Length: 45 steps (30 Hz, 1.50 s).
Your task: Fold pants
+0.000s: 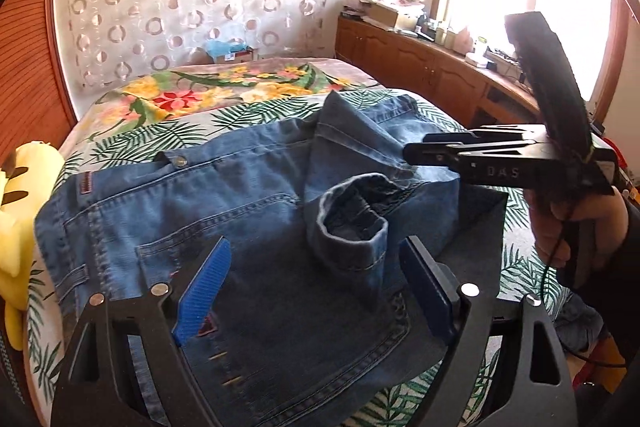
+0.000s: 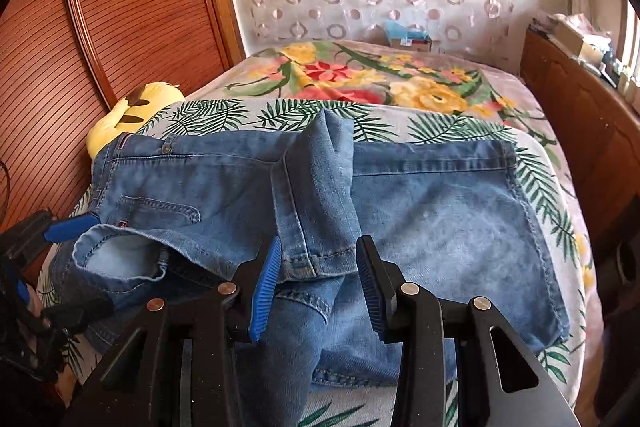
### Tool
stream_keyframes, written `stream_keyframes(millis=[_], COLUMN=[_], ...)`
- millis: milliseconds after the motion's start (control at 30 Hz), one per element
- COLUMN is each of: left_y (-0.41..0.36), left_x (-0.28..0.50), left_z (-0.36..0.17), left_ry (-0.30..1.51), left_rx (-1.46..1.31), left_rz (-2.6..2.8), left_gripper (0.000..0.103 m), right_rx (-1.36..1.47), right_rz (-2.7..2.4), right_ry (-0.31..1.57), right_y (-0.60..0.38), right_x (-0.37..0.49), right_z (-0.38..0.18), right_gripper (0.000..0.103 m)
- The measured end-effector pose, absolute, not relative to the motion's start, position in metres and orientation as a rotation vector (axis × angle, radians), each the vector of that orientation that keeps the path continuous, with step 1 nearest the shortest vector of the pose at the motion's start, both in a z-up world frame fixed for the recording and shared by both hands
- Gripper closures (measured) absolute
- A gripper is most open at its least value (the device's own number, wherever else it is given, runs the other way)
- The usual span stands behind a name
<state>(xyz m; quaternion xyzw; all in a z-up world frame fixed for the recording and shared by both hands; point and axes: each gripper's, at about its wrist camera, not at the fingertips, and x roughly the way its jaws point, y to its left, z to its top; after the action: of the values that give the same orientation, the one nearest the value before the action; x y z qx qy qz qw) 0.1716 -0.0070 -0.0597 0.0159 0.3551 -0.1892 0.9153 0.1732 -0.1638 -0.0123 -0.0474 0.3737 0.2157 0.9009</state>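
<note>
Blue denim pants [image 2: 420,195] lie partly folded on a bed [image 2: 400,115] with a palm-leaf cover, long axis running left to right across the right wrist view, waistband end [image 2: 132,147] at left beside a yellow plush toy [image 2: 120,115]. One leg end [image 2: 316,211] is doubled back over the middle and runs toward the camera; a second, open cuff [image 2: 116,259] lies near the left edge. Right gripper [image 2: 316,287]: jaws at a middling width, straddling the hem of the doubled-back leg; whether the pads press on the cloth cannot be told. Left gripper [image 1: 316,287]: jaws wide, nothing between the pads, poised above the open cuff [image 1: 352,223], which lies just ahead of its fingertips. The left gripper is judged the nearer to this cuff, the right to the leg hem. The coming move probably depends on each hem lying directly ahead of its own gripper, across the garment's long axis
</note>
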Motion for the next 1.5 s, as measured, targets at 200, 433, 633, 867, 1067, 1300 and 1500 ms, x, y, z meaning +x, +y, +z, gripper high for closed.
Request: stream_keyframes(millis=[200, 433, 633, 867, 1067, 1300, 1500], left_y=[-0.012, -0.011, 0.002, 0.028, 0.05, 0.062, 0.065], left_x=[0.174, 0.165, 0.146, 0.121, 0.118, 0.121, 0.124], left_z=[-0.064, -0.056, -0.028, -0.007, -0.026, -0.057, -0.067], left_ry=[0.756, 0.729, 0.654, 0.592, 0.631, 0.694, 0.717], left_rx=[0.033, 0.011, 0.008, 0.018, 0.002, -0.024, -0.027], left_rz=[-0.421, -0.443, -0.437, -0.403, -0.346, -0.317, -0.313], left_gripper=[0.054, 0.091, 0.093, 0.094, 0.094, 0.094, 0.094], right_rx=[-0.107, -0.147, -0.165, -0.168, -0.147, -0.12, -0.152], right_rz=[0.495, 0.539, 0.567, 0.552, 0.595, 0.63, 0.638], right_ry=[0.852, 0.843, 0.731, 0.718, 0.771, 0.836, 0.901], right_y=[-0.159, -0.155, -0.148, -0.144, -0.122, -0.106, -0.095], right_x=[0.187, 0.192, 0.182, 0.178, 0.193, 0.21, 0.231], right_z=[-0.016, -0.015, 0.021, 0.028, 0.004, -0.019, -0.027], right_gripper=[0.063, 0.1, 0.103, 0.094, 0.062, 0.062, 0.089])
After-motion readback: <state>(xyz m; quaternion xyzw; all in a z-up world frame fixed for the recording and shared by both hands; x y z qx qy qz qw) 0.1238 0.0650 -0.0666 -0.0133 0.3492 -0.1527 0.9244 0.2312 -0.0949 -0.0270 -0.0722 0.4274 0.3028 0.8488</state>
